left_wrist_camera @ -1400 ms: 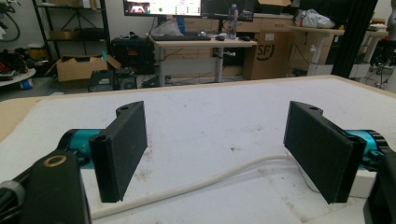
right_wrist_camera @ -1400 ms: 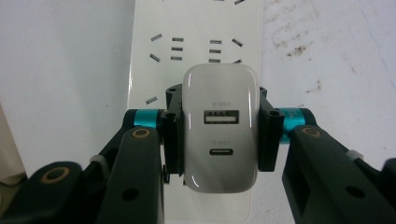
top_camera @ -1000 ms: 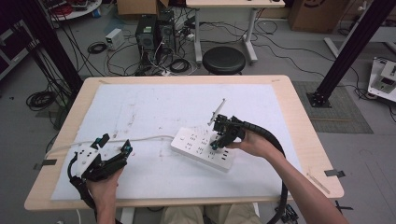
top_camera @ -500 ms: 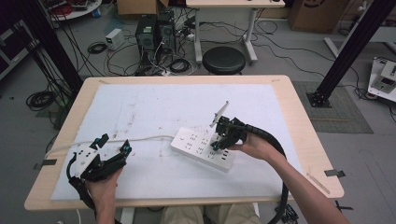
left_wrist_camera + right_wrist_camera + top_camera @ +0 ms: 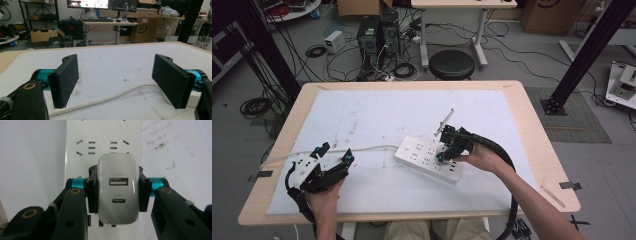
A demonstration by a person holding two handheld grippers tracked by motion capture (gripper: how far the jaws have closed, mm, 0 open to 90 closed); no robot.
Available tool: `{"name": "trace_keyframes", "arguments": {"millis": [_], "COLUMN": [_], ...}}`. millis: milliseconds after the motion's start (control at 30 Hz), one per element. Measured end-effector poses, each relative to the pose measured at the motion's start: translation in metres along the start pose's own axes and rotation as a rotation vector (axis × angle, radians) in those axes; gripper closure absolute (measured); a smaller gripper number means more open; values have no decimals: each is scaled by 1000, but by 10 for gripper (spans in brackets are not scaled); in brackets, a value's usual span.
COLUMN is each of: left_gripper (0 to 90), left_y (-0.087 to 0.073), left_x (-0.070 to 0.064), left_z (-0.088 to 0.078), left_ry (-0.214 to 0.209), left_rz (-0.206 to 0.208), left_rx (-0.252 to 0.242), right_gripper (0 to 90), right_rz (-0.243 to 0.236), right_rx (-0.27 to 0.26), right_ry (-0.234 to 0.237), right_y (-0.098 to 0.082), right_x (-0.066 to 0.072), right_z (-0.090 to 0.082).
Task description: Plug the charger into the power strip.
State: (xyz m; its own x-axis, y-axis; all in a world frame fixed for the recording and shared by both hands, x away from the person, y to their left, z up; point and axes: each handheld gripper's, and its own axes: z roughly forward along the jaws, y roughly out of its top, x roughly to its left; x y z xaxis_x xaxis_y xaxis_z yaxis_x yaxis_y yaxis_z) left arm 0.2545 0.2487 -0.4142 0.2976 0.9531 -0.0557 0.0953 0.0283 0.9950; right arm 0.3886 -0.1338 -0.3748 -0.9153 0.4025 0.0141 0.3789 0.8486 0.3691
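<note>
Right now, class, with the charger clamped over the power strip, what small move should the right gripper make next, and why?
Probably press straight down. The right gripper has its jaws shut on the white charger, which sits directly over the power strip and its sockets. Whether the prongs are already seated cannot be told, so push gently before letting go. The left gripper rests open, apart from it.

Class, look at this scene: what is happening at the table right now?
A person works at a table with a claw in each hand. The right claw is shut on a white USB charger, holding it over the sockets of a white power strip. The left claw rests open near the table's front left, above the strip's white cord, gripping nothing.
</note>
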Motion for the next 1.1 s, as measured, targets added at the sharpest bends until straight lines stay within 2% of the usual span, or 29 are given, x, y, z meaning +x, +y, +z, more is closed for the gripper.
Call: {"name": "trace_keyframes", "arguments": {"millis": [33, 100, 200, 267, 400, 500, 533, 600, 633, 767, 800, 833, 900, 967, 1100], "left_gripper": [216, 218, 219, 220, 220, 220, 221, 222, 222, 222, 222, 223, 223, 223, 223], "left_y": [0, 0, 0, -2, -2, 0, 0, 0, 0, -2, -3, -4, -3, -3, -1], "left_x": [-1, -1, -1, -1, 1, 1, 1, 0, 0, 0, 0, 0, 0, -1, -3], "left_z": [0, -1, -3, -4, -4, -3, -3, -3, -4, -4, -3, -3, -1, 1, 2], "left_ry": [-3, -3, 0, 1, -2, -2, 0, -2, -2, -3, -4, -4, -7, -9, -12], "left_rz": [-1, 4, 2, -3, 3, 3, 5, 5, 8, 3, -1, 1, 0, 2, 8], "left_rx": [-2, 4, 2, 2, 9, 4, 4, 4, 5, 9, 12, 14, 14, 11, 10], "right_gripper": [638, 639, 639, 639, 639, 640, 640, 640, 640, 640, 640, 640, 640, 639, 640], "right_rz": [-6, 12, -2, -13, -24, -29, -12, -6, 1, 3, 1, -18, -18, -21, 3], "right_rx": [-2, -14, -19, -47, -50, -63, -57, -77, -72, -92, -97, -95, -93, -100, -110], "right_ry": [4, 28, 18, -8, -39, -26, -10, 27, 26, 7, -6, -45, -53, -41, 8], "right_y": [0, -2, -2, -6, -7, -7, -8, -9, -9, -12, -12, -12, -12, -13, -14], "right_x": [-1, -3, -2, 3, 8, 4, 2, -5, -4, -1, 1, 8, 9, 7, -1], "right_z": [0, 1, 1, 2, 2, 3, 2, 3, 3, 4, 4, 4, 4, 5, 6]}}
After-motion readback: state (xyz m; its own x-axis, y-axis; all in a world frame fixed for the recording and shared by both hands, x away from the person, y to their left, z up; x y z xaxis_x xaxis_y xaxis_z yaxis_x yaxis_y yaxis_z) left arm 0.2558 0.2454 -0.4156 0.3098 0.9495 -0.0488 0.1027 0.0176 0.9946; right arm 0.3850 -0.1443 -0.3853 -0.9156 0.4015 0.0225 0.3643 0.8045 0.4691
